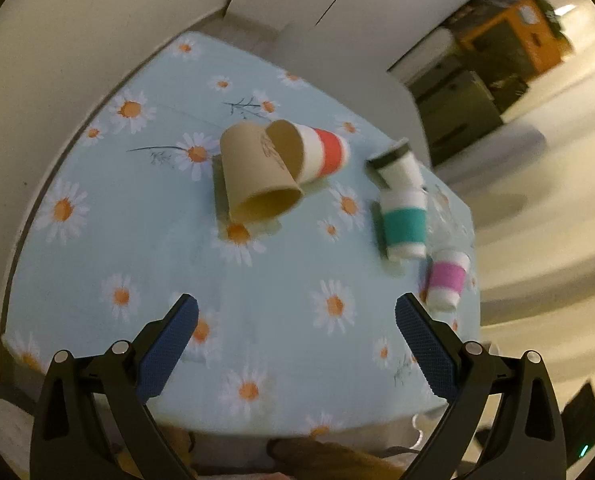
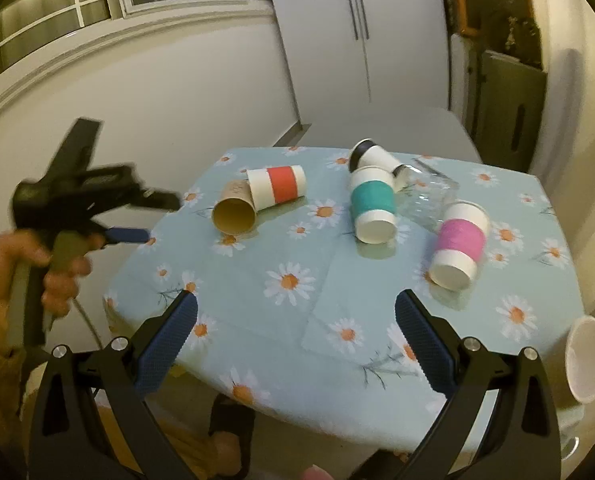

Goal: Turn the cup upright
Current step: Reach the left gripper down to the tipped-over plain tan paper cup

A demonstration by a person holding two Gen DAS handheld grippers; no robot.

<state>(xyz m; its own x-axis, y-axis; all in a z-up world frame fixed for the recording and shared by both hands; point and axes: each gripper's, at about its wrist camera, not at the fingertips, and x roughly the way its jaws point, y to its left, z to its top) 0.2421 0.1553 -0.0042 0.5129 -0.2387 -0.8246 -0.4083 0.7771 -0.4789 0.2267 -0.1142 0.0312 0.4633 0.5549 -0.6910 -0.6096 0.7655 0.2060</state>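
Note:
Several paper cups lie on their sides on the daisy tablecloth (image 2: 297,320). A plain brown cup (image 1: 255,180) (image 2: 235,210) lies mouth toward me, touching a red-banded cup (image 1: 323,154) (image 2: 277,186). A teal-banded cup (image 1: 403,226) (image 2: 373,206), a pink-banded cup (image 1: 447,280) (image 2: 459,246) and a black-lidded white cup (image 1: 395,162) (image 2: 373,158) lie further right. My left gripper (image 1: 296,330) is open and empty above the near table part; it also shows in the right wrist view (image 2: 137,216). My right gripper (image 2: 296,330) is open and empty over the front edge.
A clear glass (image 2: 429,196) lies between the teal and pink cups. A white cup (image 2: 587,364) shows at the right edge, off the table corner. White walls and a cabinet (image 2: 357,40) stand behind the table. The table edge runs close in front.

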